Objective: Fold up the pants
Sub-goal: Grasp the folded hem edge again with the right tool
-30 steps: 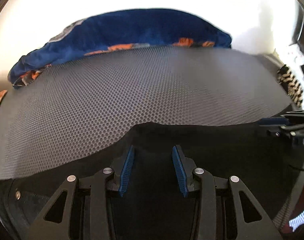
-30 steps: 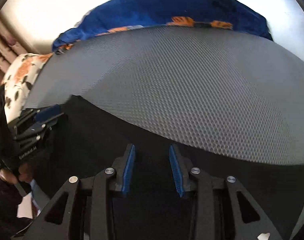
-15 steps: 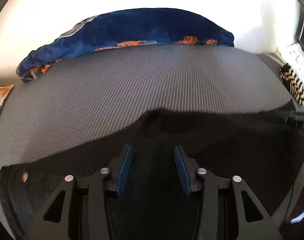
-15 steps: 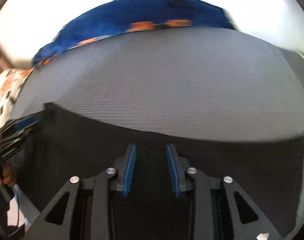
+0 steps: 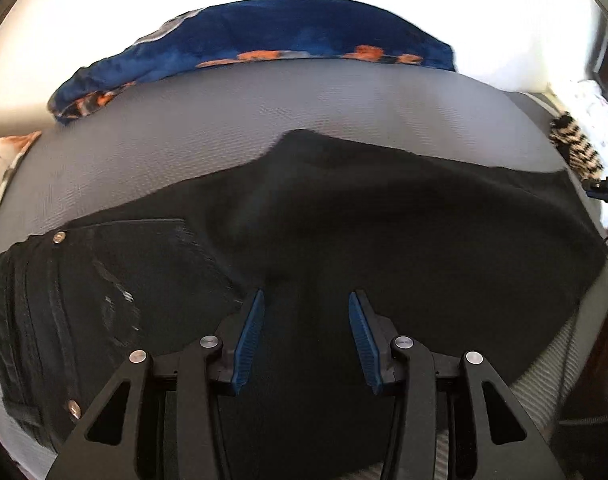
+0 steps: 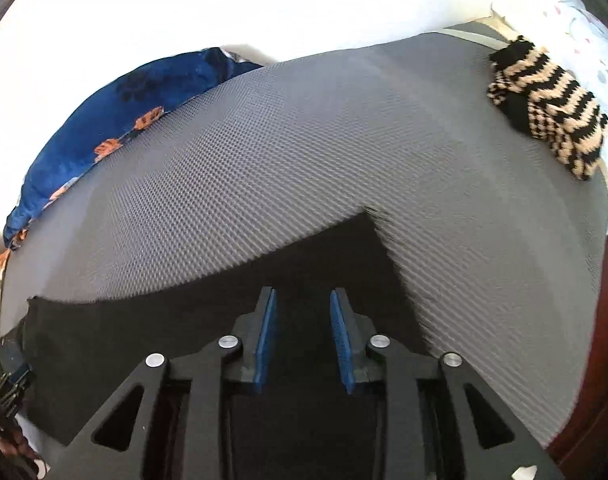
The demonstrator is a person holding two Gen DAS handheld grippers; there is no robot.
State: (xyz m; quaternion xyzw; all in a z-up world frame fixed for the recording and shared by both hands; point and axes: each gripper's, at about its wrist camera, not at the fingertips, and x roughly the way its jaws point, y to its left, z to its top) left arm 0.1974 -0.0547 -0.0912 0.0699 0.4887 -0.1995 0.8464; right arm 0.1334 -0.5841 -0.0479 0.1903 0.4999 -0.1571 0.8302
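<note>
Black pants (image 5: pixel 383 240) lie spread flat on a grey mesh mat (image 5: pixel 304 112), waistband and rivets at the near left, a leg running to the right. The step in hand appears to be positioning over the garment before a fold; the next move calls for lowering each pair of tongs onto an edge of the cloth and pinching it.

Left tongs (image 5: pixel 305 338): part open, nothing visibly between the blue pads, poised above the seat of the pants. Right tongs (image 6: pixel 302 338): narrower gap, jaws just closing slightly, no cloth seen gripped; they hang over the leg (image 6: pixel 224 320), whose hem corner lies just beyond and to the right of the tips.

Farther off, a blue pillow with orange flowers (image 5: pixel 264 40) borders the mat's far edge, and a tan-and-black striped knit item (image 6: pixel 551 108) rests at the far right, well apart from the pants.
</note>
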